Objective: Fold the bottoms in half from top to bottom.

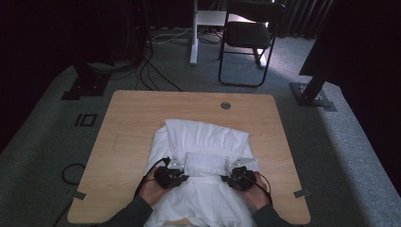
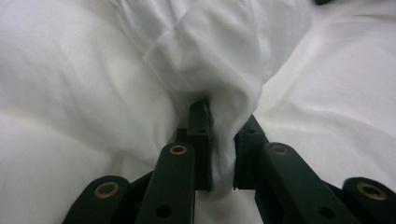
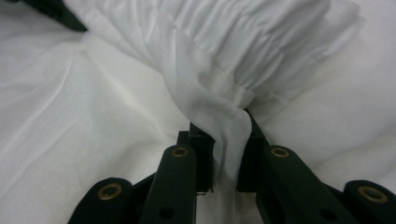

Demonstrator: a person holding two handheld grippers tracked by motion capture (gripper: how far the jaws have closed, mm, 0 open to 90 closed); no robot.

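A white garment (image 1: 201,142) lies spread over the near half of the wooden bench (image 1: 127,123), its far edge reaching toward the middle and its near end hanging over the bench edge at 6 o'clock. Across its middle sits a folded, pleated band of the same cloth.

The left gripper (image 1: 171,176) rests on the garment at about 7 o'clock from the band, held in the person's left hand (image 1: 152,189). In the left gripper view its fingers (image 2: 200,140) are clenched on a bunched fold of the garment (image 2: 219,70); the cloth rises in a gathered hump just past the tips and a strip of it runs down between the two black fingers.

The right gripper (image 1: 240,178) sits at about 5 o'clock from the band, in the right hand (image 1: 257,191). In the right gripper view its fingers (image 3: 201,149) likewise pinch a twisted tail of the garment (image 3: 224,93), with the pleated band fanning out toward 1 o'clock.

The two grippers lie level with each other, well apart, one at each end of the band.
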